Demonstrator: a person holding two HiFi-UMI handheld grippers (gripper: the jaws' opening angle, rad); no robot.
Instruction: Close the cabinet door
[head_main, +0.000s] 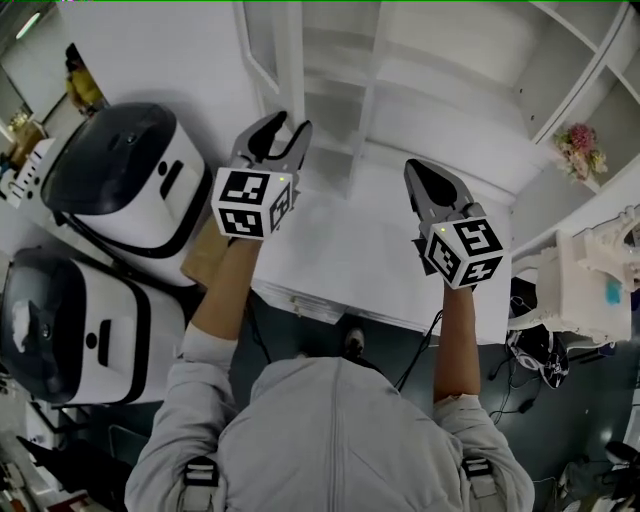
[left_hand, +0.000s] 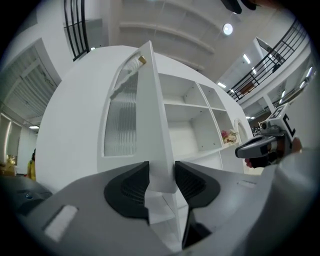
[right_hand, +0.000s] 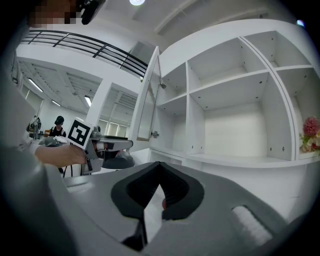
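The white cabinet (head_main: 450, 60) stands with bare shelves, and its glass-panelled door (head_main: 268, 45) is swung out toward me at the left. My left gripper (head_main: 280, 125) is at the door's free lower edge. In the left gripper view the door (left_hand: 122, 115) shows edge-on and its lower corner lies between the spread jaws of the left gripper (left_hand: 162, 172); I see no squeeze on it. My right gripper (head_main: 420, 175) hovers over the white counter (head_main: 360, 250), apart from the door. Its tips meet with nothing between them in the right gripper view (right_hand: 160, 167). That view shows the door (right_hand: 149, 100) ajar.
Two white and black cookers (head_main: 120, 175) (head_main: 60, 320) sit at my left, close to the left arm. Pink flowers (head_main: 580, 150) stand at the cabinet's right end. A white device (head_main: 590, 280) is at the far right. A person (right_hand: 57, 125) is far off.
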